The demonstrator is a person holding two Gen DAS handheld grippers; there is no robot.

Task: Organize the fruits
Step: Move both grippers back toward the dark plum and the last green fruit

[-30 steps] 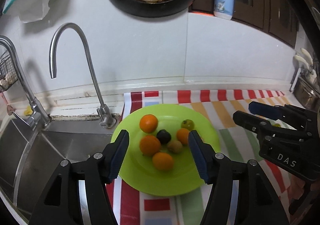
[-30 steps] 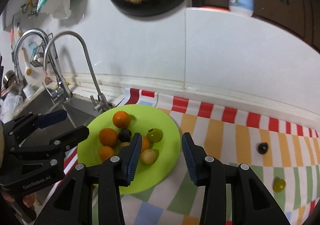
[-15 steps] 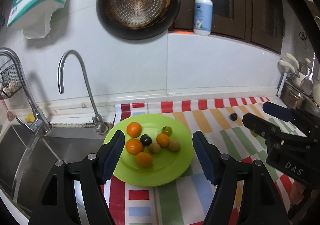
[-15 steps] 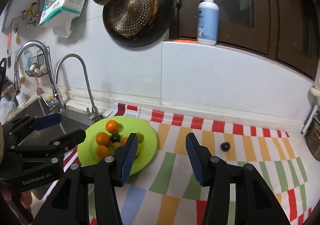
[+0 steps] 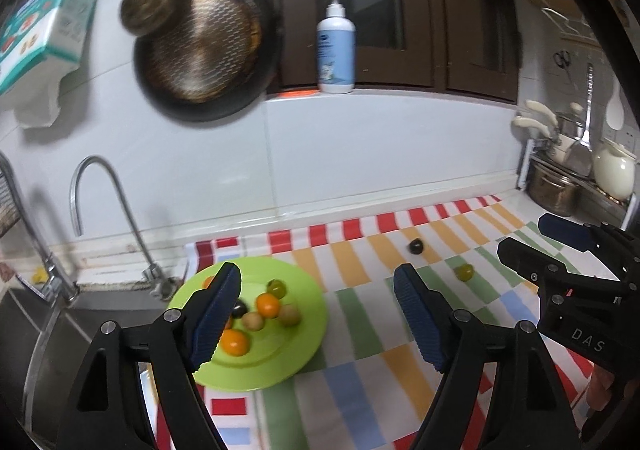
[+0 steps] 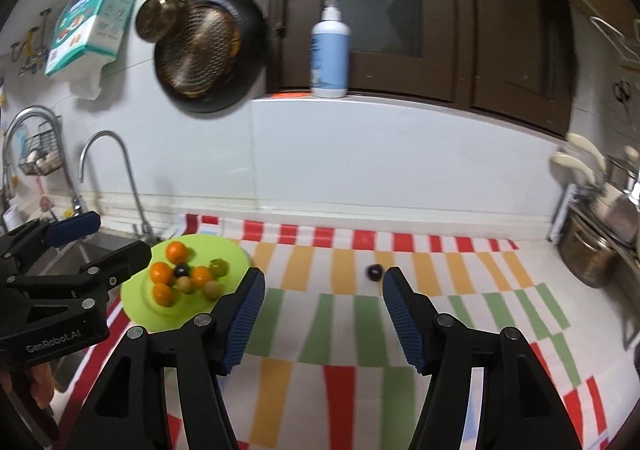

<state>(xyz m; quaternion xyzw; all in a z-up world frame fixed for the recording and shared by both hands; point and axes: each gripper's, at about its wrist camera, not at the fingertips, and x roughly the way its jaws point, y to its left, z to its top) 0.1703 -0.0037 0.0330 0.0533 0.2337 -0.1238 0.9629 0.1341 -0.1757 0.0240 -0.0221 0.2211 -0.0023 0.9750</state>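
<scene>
1. Most of the sorting is judged done: eight small fruits are counted on the green plate (image 6: 236,250) in the right wrist view, namely four oranges (image 6: 176,251), a dark plum (image 6: 182,270), a green fruit (image 6: 219,267) and two tan ones (image 6: 185,284).
2. Two fruits are left loose on the striped cloth (image 5: 360,330): a dark fruit (image 5: 416,246) and a yellow-green fruit (image 5: 464,272), seen at about 1 o'clock from the plate in the left wrist view and well apart from it.
3. The left gripper (image 5: 318,318) is seen with its jaws opening, already wide; nothing is held between them, though the plate's right half shows through the gap.
4. The right gripper (image 6: 323,314) is likewise opening, with nothing gripped; the dark fruit lies just beyond its right fingertip at about 1 o'clock.
5. The plate is set beside the sink (image 5: 60,330); no other fruit container is seen.
</scene>
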